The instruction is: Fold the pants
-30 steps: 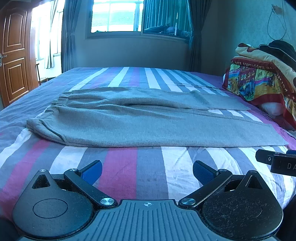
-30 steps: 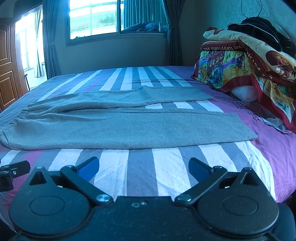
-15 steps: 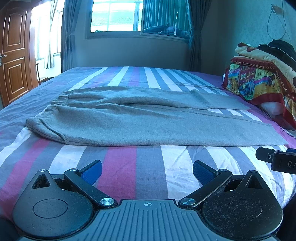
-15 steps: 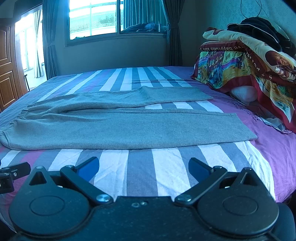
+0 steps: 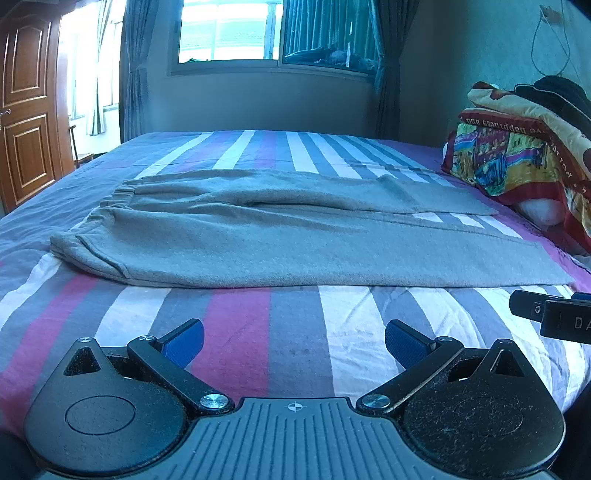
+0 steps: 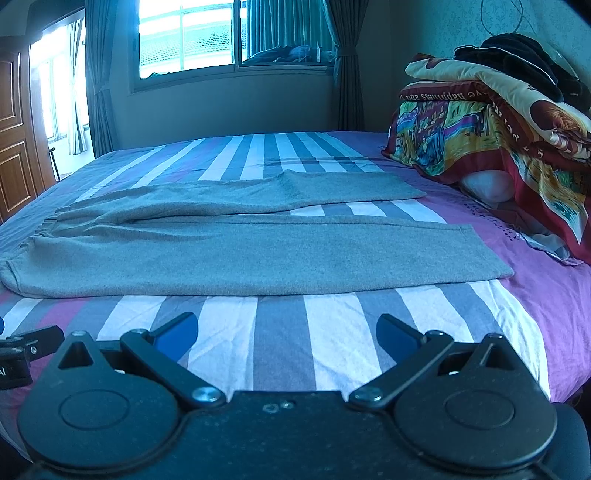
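Striped bed (image 5: 295, 332) by the window (image 5: 229, 33); gray pants (image 5: 277, 236) spread flat across it. Your left claw (image 5: 294, 341) and right claw (image 6: 287, 338) hover low at the near edge, both wide, gripping nothing.

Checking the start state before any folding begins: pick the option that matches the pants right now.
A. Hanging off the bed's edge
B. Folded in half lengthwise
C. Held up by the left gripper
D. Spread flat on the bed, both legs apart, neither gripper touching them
D: the gray pants lie flat on the striped bed, legs separated, while the left gripper and right gripper sit open, short of the fabric.
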Motion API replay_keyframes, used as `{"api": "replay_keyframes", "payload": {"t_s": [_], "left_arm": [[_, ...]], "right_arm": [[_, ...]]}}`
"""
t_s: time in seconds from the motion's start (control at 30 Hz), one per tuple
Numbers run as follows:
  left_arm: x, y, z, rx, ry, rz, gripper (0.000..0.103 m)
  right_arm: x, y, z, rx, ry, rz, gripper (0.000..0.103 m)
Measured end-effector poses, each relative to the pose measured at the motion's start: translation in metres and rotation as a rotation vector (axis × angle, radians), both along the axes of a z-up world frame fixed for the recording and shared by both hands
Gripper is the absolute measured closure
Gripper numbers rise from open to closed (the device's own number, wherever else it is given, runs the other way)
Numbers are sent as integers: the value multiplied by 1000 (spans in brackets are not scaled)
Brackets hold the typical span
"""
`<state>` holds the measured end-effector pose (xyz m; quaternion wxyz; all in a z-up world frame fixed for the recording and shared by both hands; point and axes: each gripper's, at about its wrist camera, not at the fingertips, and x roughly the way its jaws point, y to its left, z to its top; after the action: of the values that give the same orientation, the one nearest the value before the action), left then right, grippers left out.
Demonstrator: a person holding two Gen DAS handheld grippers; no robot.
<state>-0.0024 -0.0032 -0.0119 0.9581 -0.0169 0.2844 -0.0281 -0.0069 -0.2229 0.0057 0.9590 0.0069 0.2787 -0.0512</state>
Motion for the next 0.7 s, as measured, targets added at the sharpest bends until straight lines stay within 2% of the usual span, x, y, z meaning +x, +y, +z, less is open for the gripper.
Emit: {"api": "replay_keyframes", "payload": {"t_s": [0.7], "left_arm": [[3,-4,-1,21,24,-2,0]], "right_arm": [[3,0,-6,18,13,14,0]]}}
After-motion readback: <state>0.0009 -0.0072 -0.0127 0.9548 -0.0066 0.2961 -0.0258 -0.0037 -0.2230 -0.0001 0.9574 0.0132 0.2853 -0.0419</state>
